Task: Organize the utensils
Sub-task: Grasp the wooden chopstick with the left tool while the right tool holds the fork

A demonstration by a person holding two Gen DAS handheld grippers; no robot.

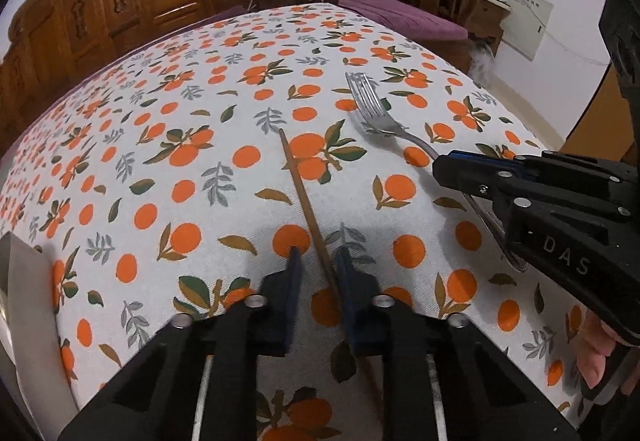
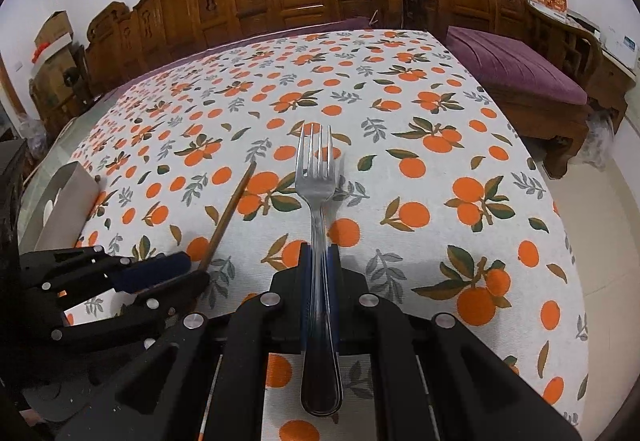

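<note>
**Chopstick between the left fingers, fork under the right gripper**

The left hand-held gripper [image 1: 316,261] straddles a brown chopstick [image 1: 306,201] lying on the orange-printed surface [image 1: 160,161]; its blue-padded jaws stand apart, the stick close against the right pad. To the right, the right hand-held gripper [image 1: 520,201] reaches over the handle of a silver fork [image 1: 376,113], tines pointing away. A grey box [image 1: 28,281] sits at the left edge.
</note>
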